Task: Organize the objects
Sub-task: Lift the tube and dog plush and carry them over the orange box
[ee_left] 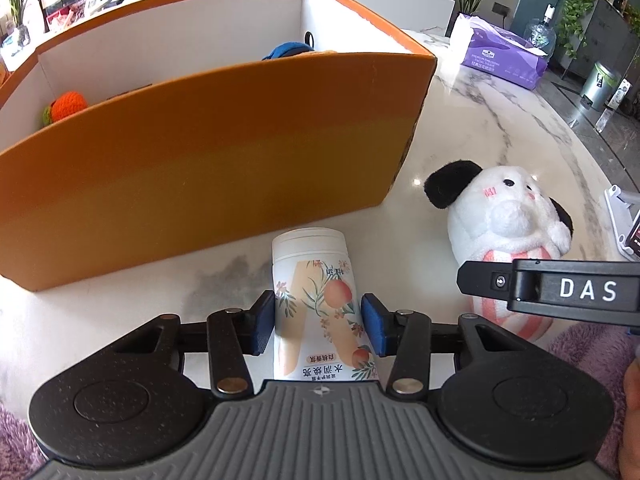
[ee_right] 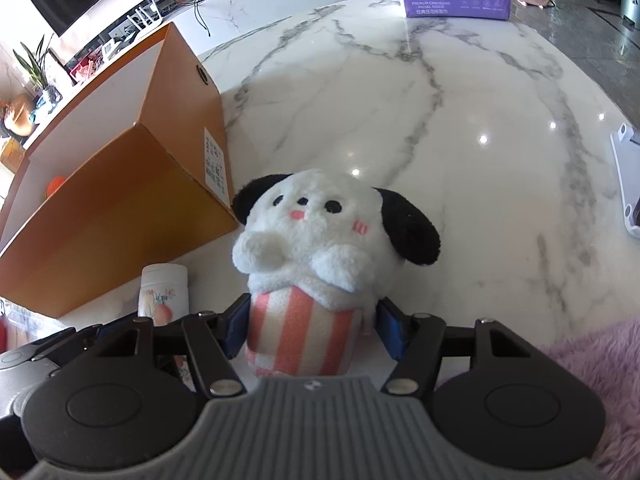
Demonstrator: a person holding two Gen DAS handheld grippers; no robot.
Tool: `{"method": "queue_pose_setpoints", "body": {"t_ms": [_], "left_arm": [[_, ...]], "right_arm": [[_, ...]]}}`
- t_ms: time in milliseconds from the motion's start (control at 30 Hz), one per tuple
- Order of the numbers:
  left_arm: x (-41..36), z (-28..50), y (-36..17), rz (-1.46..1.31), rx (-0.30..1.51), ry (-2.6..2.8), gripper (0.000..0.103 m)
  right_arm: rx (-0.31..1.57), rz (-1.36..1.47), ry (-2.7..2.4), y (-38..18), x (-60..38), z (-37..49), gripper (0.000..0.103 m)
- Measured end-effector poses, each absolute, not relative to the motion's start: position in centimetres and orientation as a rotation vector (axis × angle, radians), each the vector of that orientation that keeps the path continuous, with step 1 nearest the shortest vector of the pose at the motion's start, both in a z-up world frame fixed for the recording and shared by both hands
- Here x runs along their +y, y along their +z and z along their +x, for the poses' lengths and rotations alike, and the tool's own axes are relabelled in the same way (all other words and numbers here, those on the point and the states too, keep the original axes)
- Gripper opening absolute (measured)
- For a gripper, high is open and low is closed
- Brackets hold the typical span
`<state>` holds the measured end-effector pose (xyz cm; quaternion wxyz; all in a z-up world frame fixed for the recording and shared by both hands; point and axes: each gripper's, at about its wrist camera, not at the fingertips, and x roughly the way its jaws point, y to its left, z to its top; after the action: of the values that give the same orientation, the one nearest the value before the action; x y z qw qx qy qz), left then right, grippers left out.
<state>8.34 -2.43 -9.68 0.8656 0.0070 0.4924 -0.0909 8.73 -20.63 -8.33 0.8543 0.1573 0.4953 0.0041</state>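
The left gripper [ee_left: 318, 322] has its blue pads against both sides of a white bottle [ee_left: 316, 300] printed with peaches (its cap points toward the orange box [ee_left: 208, 152]). Just right of the box's corner, the right gripper [ee_right: 310, 330] brackets the plush dog [ee_right: 320, 240]'s striped base; whether its pads press cannot be told.

White tube [ee_left: 316, 300]: peach/floral print, white cap, lying on the marble desk [ee_left: 480, 128], cap end pointing at the orange box [ee_left: 208, 152], just short of its front wall. Plush dog [ee_right: 316, 240]: white, black ears, pink-striped lower body, on the desk right of the tube, near the box corner. Box is open-topped, white inside; an orange knitted toy [ee_left: 66, 106] and something blue [ee_left: 286, 50] sit in it.
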Motion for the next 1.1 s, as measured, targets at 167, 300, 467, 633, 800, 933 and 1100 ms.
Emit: {"method": "queue_pose_setpoints", "body": {"t_ms": [167, 300, 467, 633, 800, 933, 1100], "left_arm": [[-1.4, 7.4, -9.4, -0.015, 1.034, -0.178, 0.053], [-0.5, 6.7, -8.6, -0.034, 1.016, -0.175, 0.053], [0.4, 6.0, -7.7, -0.063, 0.996, -0.174, 0.053], [0.9, 5.2, -6.5, -0.086, 0.97, -0.198, 0.053], [1.5, 4.5, -5.0, -0.118, 0.942, -0.228, 0.053], [1.7, 3.7, -3.3, -0.14, 0.905, -0.254, 0.053], [2.2, 3.0, -0.7, -0.182, 0.848, -0.276, 0.053]], "right_arm": [[1.041, 0.289, 0.03, -8.3, -20.0, 8.5, 0.066], [1.032, 0.277, 0.032, -8.2, -19.9, 8.3, 0.066], [1.01, 0.261, 0.038, -7.9, -19.6, 7.9, 0.065], [0.985, 0.235, 0.06, -7.3, -19.1, 7.2, 0.065], [0.97, 0.231, 0.081, -6.2, -18.9, 6.4, 0.064], [0.945, 0.226, 0.083, -4.6, -18.9, 5.4, 0.064], [0.874, 0.221, 0.086, -1.6, -18.9, 4.3, 0.064]]}}
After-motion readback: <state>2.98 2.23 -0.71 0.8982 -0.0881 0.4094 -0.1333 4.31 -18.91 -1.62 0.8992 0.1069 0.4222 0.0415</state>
